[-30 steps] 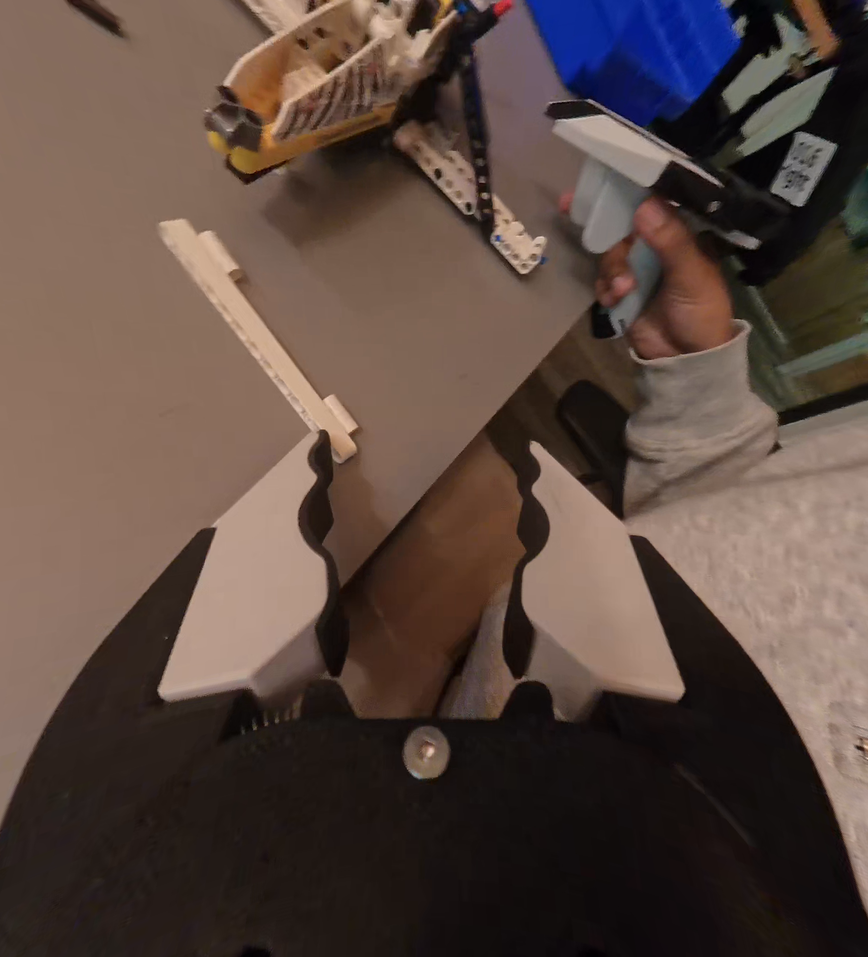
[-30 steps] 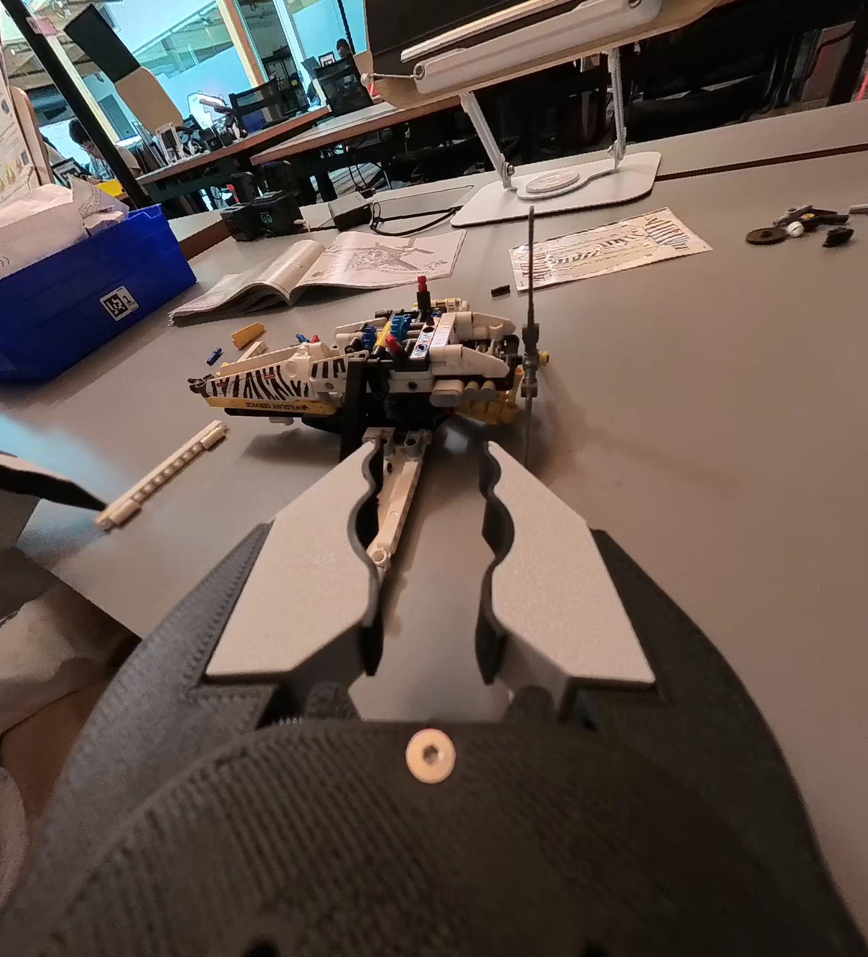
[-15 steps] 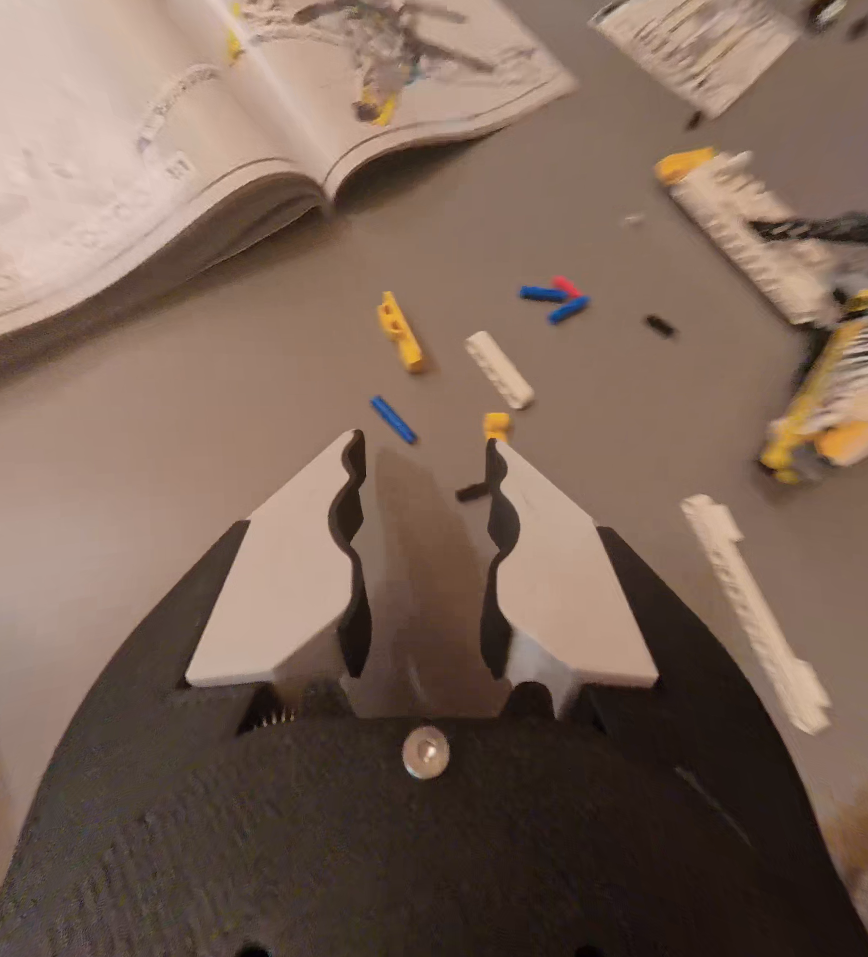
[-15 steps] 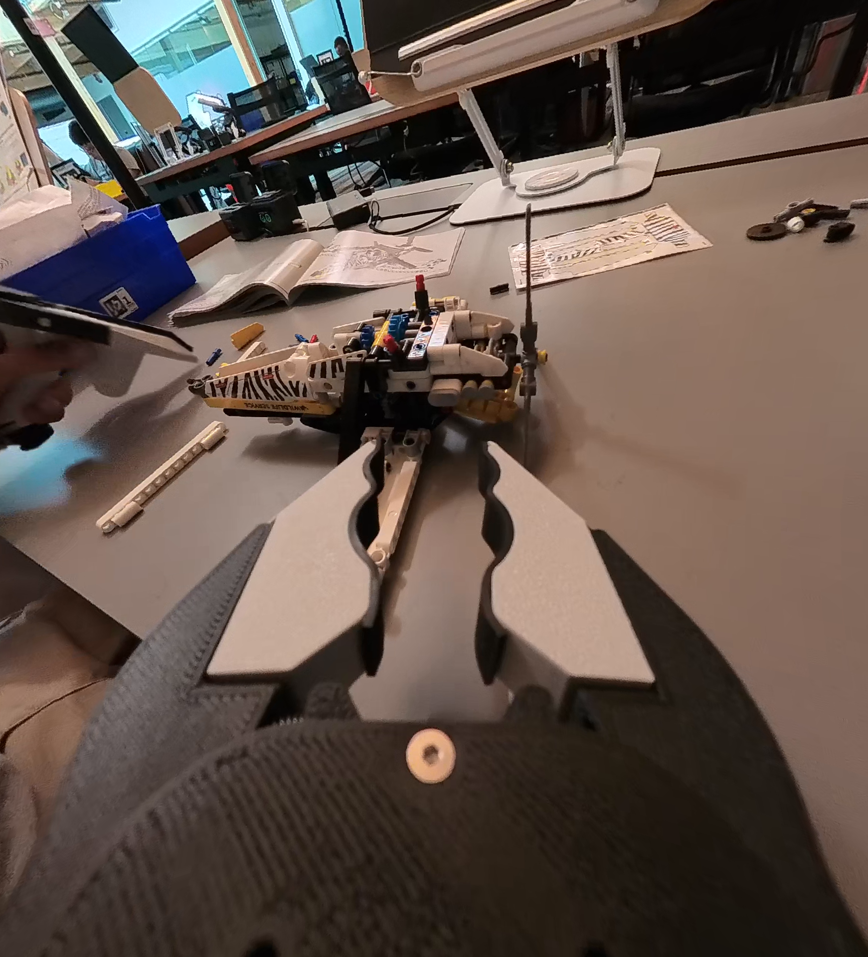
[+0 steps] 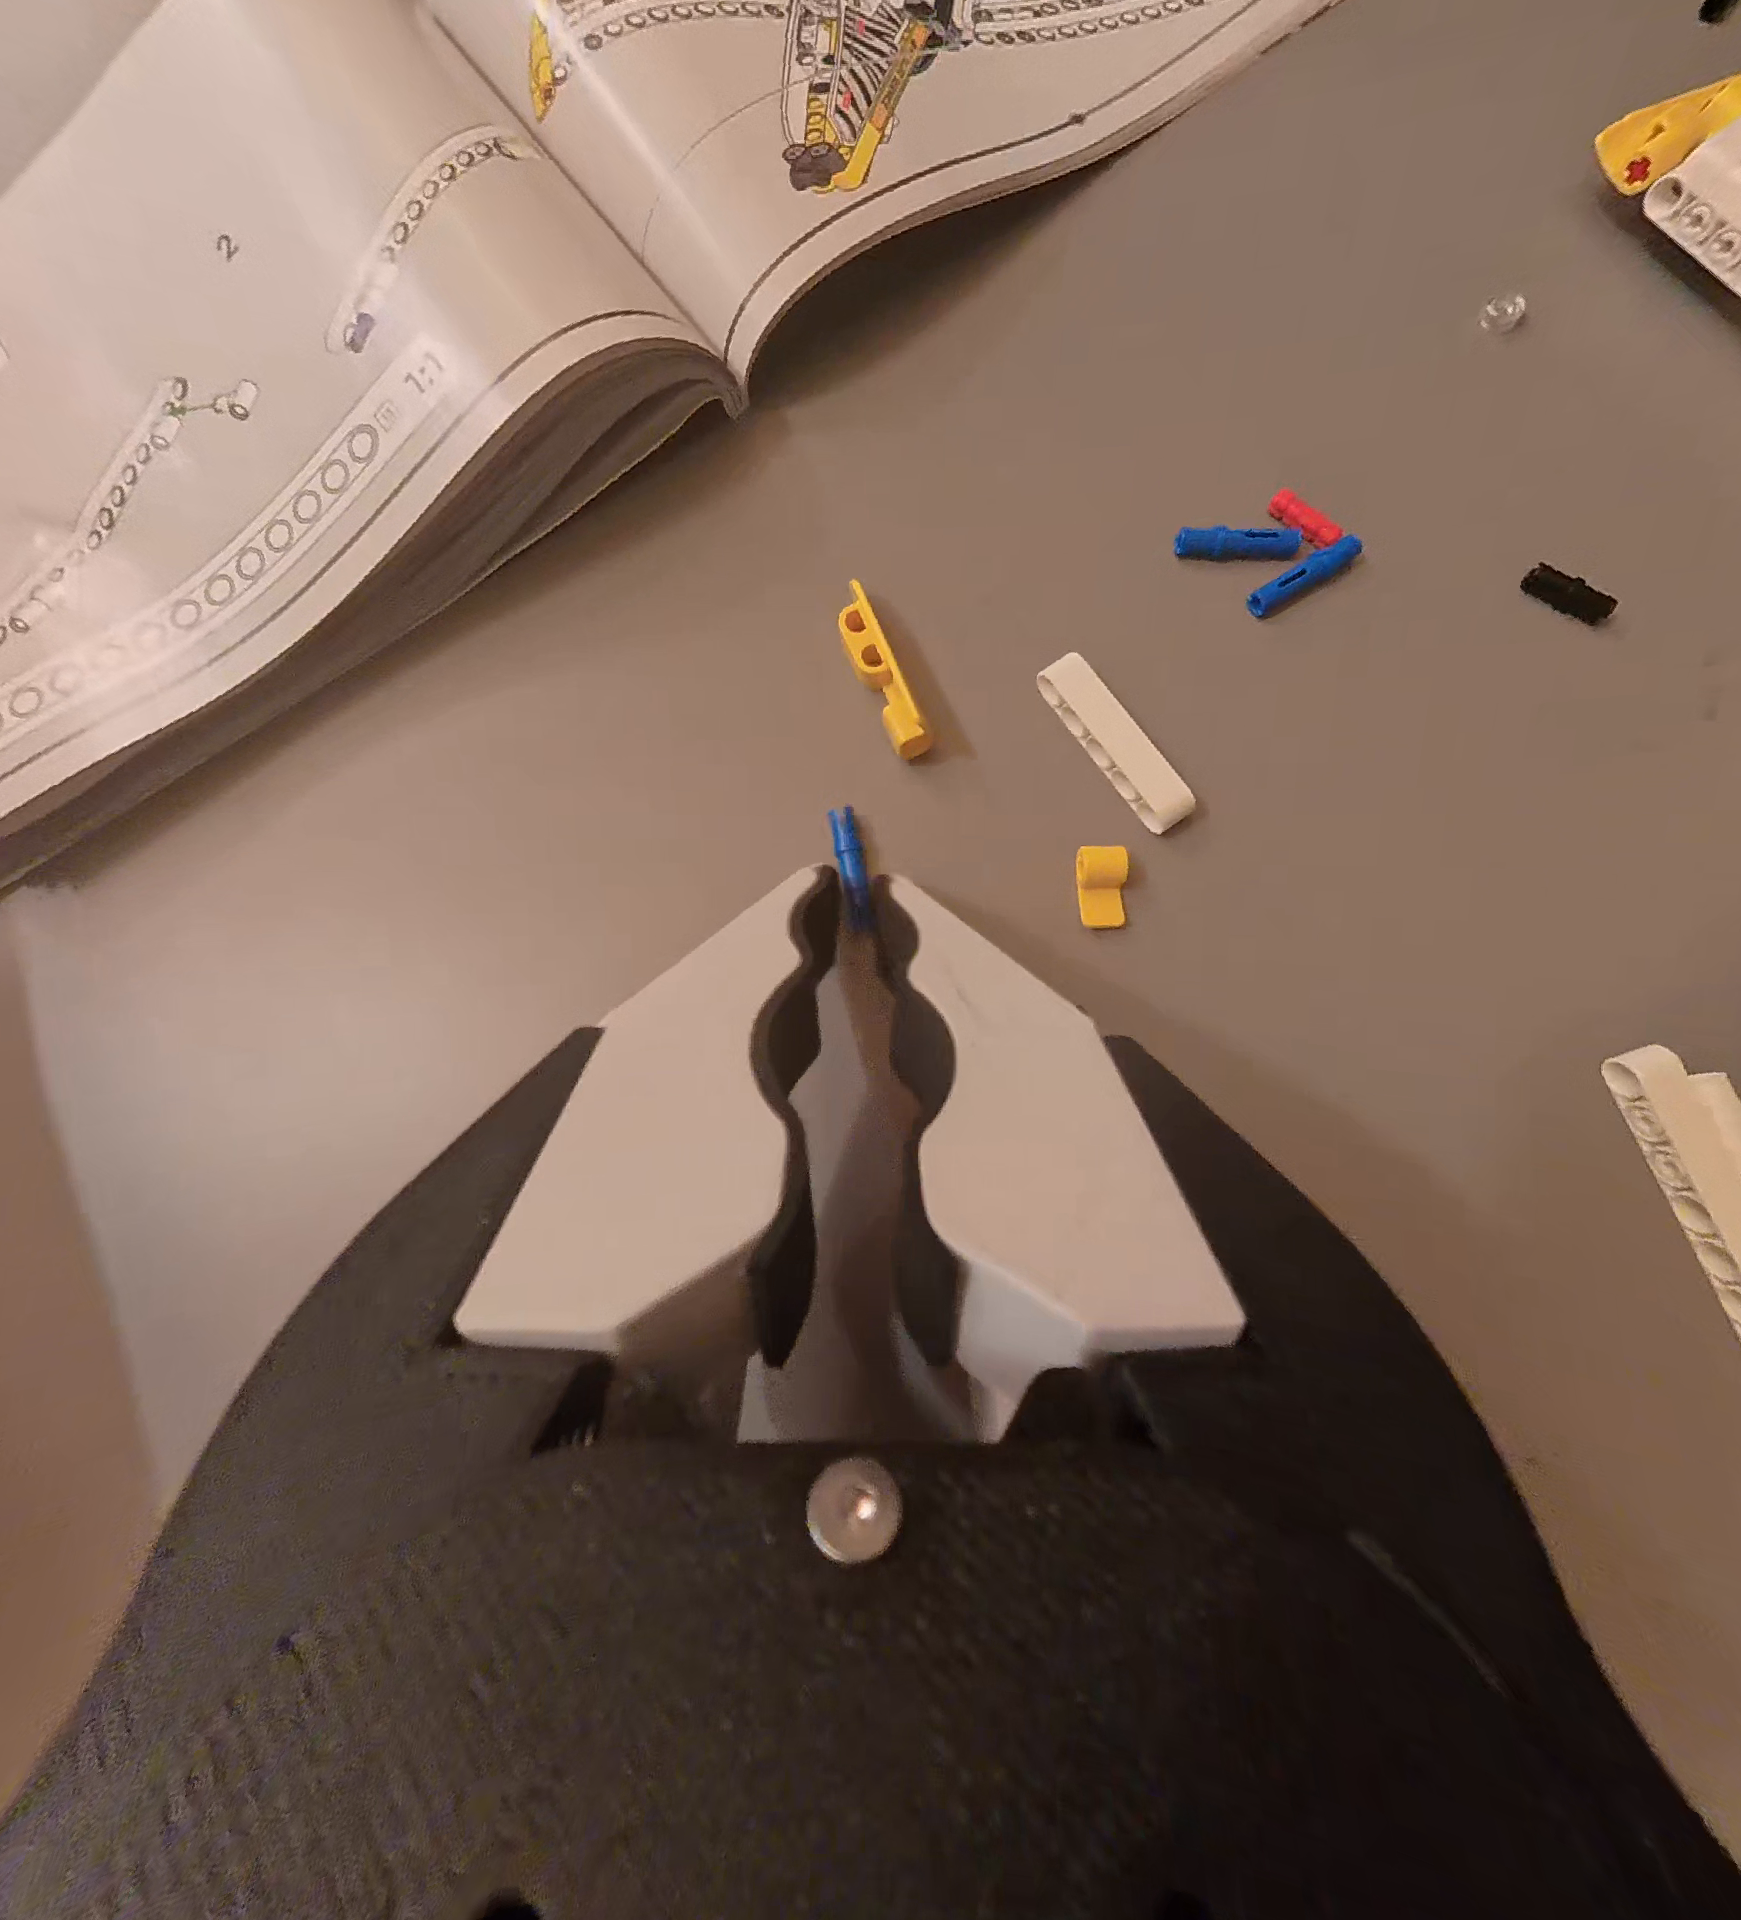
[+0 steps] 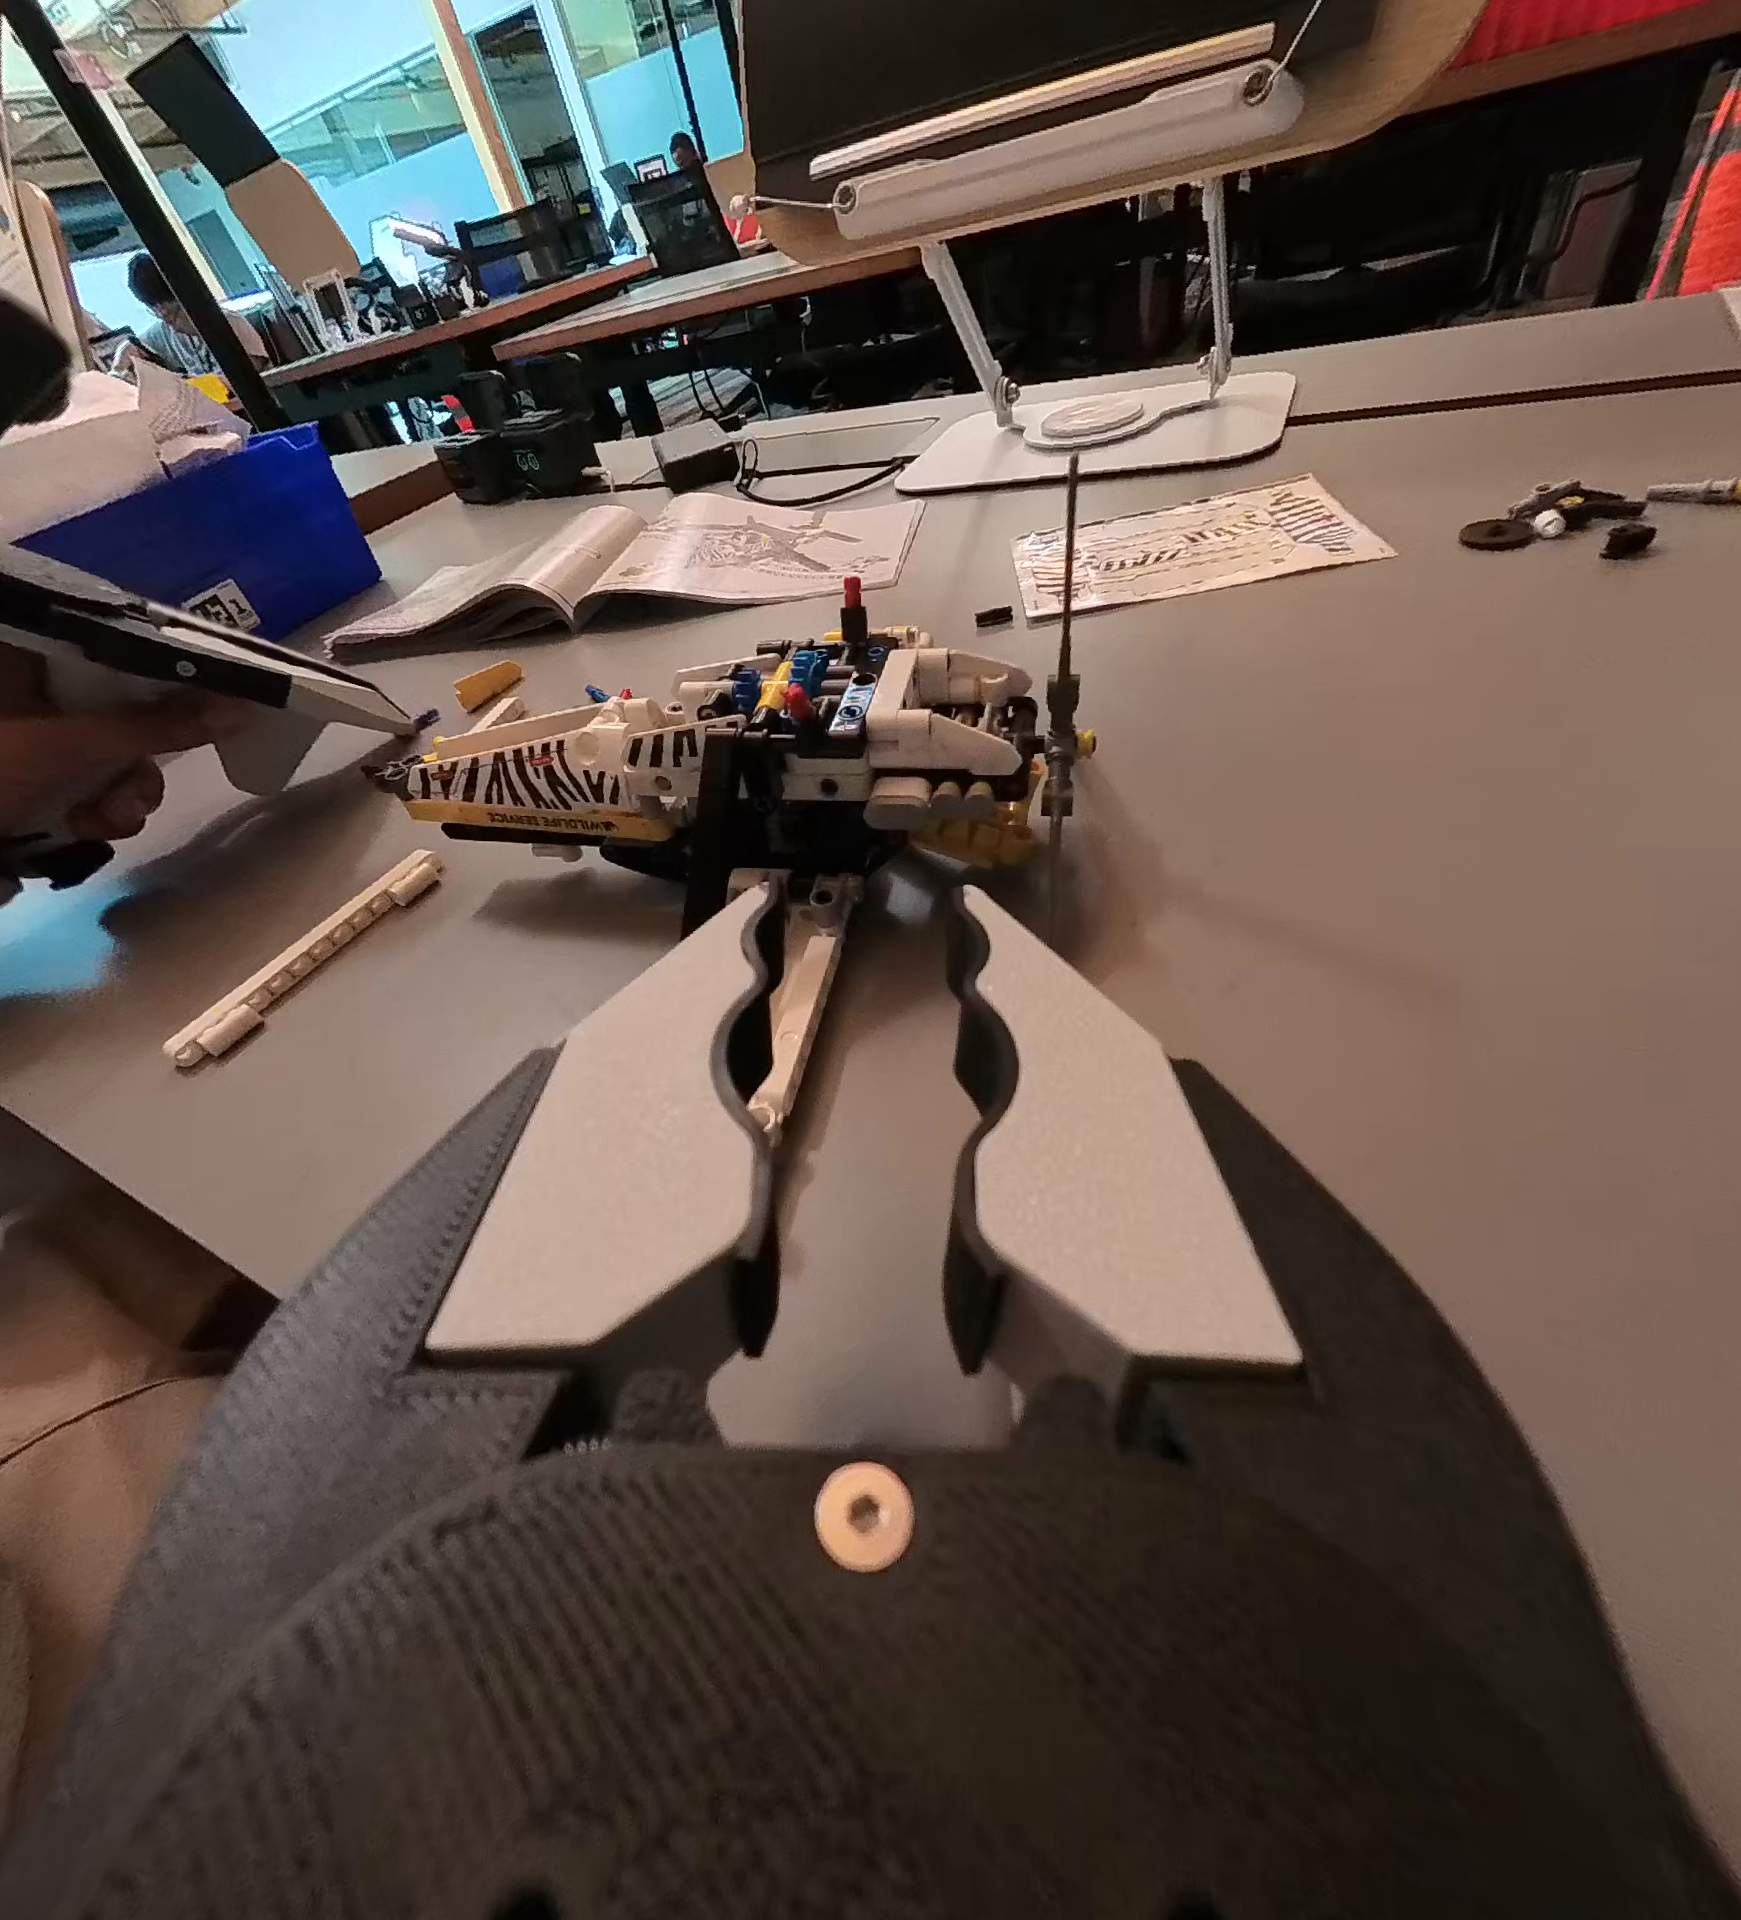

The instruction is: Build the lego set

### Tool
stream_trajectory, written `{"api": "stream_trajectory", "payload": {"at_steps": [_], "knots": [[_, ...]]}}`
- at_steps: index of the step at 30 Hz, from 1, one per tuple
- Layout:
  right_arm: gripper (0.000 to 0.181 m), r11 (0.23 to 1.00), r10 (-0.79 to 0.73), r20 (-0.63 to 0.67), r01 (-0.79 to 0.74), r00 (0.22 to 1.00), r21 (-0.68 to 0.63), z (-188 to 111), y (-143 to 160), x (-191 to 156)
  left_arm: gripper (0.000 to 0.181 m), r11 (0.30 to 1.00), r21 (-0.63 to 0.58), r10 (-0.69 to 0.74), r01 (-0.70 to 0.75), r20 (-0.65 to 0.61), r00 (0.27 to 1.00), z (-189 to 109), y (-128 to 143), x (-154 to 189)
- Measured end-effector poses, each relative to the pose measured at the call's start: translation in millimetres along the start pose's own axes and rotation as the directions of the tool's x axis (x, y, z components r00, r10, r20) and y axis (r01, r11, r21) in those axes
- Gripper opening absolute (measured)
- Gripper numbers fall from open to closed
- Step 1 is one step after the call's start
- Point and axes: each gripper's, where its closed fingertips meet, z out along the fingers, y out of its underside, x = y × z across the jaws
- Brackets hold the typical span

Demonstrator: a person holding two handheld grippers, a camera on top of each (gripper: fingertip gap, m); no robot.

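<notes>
My left gripper [image 5: 853, 891] is shut on a small blue pin [image 5: 849, 857] that sticks out past its tips, low over the grey table [image 5: 1365, 935]. It also shows in the right wrist view [image 6: 398, 717], left of the model's tail. The zebra-striped white and yellow helicopter model [image 6: 741, 758] lies on its side mid-table. My right gripper [image 6: 855, 914] is open just in front of it. A white beam [image 6: 804, 997] of the model runs between its jaws, close to the left finger.
Loose parts lie ahead of the left gripper: a yellow piece [image 5: 881, 670], a short white beam [image 5: 1115, 743], a yellow connector [image 5: 1102, 883], blue pins [image 5: 1235, 542], a black pin [image 5: 1567, 594]. A long white beam [image 6: 305, 956], open booklet [image 5: 326, 364], blue bin [image 6: 222, 540], sticker sheet [image 6: 1198, 545]. The gap from one gripper's tips to the other's is roughly 35 cm.
My left gripper swung from the table's edge to the loose parts, lowered and shut on the blue pin. The right gripper has not moved.
</notes>
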Motion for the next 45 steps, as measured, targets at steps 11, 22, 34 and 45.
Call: {"api": "stream_trajectory", "payload": {"at_steps": [11, 22, 34, 45], "knots": [[0.027, 0.995, -0.102, -0.058, 0.1, 0.993, -0.03, 2.5, -0.1, -4.0, 0.002, 0.96, 0.216, 0.201, -0.176, -0.099, 0.975, -48.3, -20.0, 25.3], [0.038, 0.959, -0.219, 0.557, 0.283, 0.801, -0.03, 13.8, 19.0, -188.0, 0.001, 0.812, 0.327, 0.537, -0.484, -0.742, 0.4, -135.5, 50.1, 183.3], [0.016, 0.951, -0.192, 0.667, 0.303, 0.72, -0.054, 7.5, 35.3, -216.9, 0.0, 0.805, 0.313, 0.499, -0.504, -0.817, 0.289, -145.1, 67.4, 196.2], [0.002, 0.931, -0.223, 0.661, 0.358, 0.717, -0.075, 13.5, 50.2, -216.2, 0.002, 0.817, 0.302, 0.479, -0.492, -0.83, 0.286, -140.2, 70.7, 198.6]]}}
